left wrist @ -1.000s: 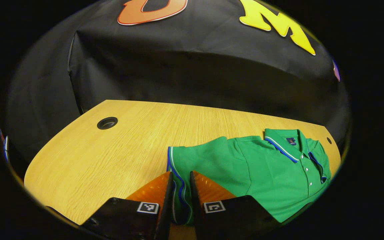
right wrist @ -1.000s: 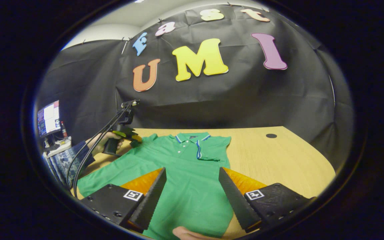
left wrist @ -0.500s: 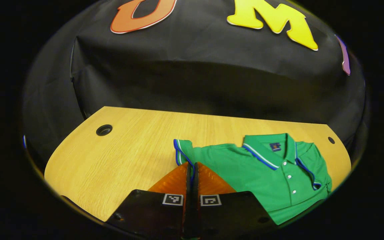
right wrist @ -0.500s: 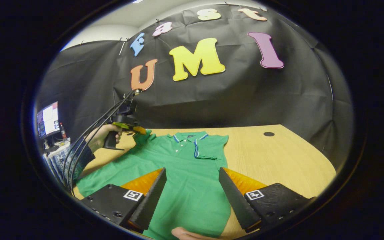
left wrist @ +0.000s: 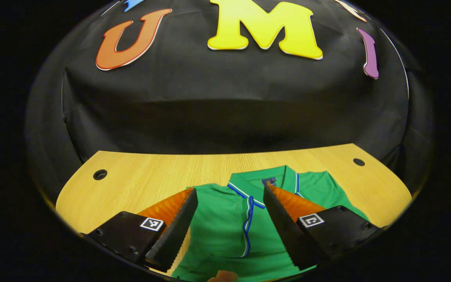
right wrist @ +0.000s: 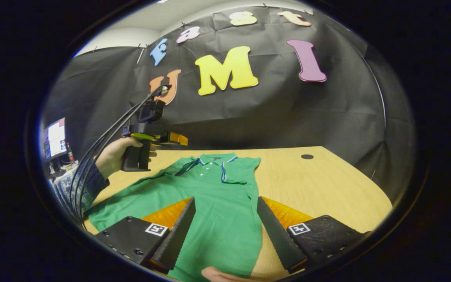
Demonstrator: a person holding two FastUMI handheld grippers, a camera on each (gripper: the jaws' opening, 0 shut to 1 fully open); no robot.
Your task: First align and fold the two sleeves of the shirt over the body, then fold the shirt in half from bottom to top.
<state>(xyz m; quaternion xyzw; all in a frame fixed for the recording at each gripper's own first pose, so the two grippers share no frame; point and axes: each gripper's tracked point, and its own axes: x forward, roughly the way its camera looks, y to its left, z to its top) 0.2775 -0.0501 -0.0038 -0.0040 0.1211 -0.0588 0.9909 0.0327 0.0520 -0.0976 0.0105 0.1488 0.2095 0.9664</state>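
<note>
Looking along the left gripper [left wrist: 229, 229] in the left gripper view, its fingers stand wide apart with nothing between them, held over the green shirt [left wrist: 225, 235] lying on the wooden table [left wrist: 139, 180]; a blue-trimmed sleeve cuff [left wrist: 248, 223] lies folded over the body below the collar [left wrist: 262, 182].

In the right gripper view, the right gripper [right wrist: 225, 231] is likewise spread wide and holding nothing, above the shirt's lower body [right wrist: 217, 219]. Farther off, a hand [right wrist: 112, 154] holds the left gripper [right wrist: 178, 139] above the table, clear of the shirt.
</note>
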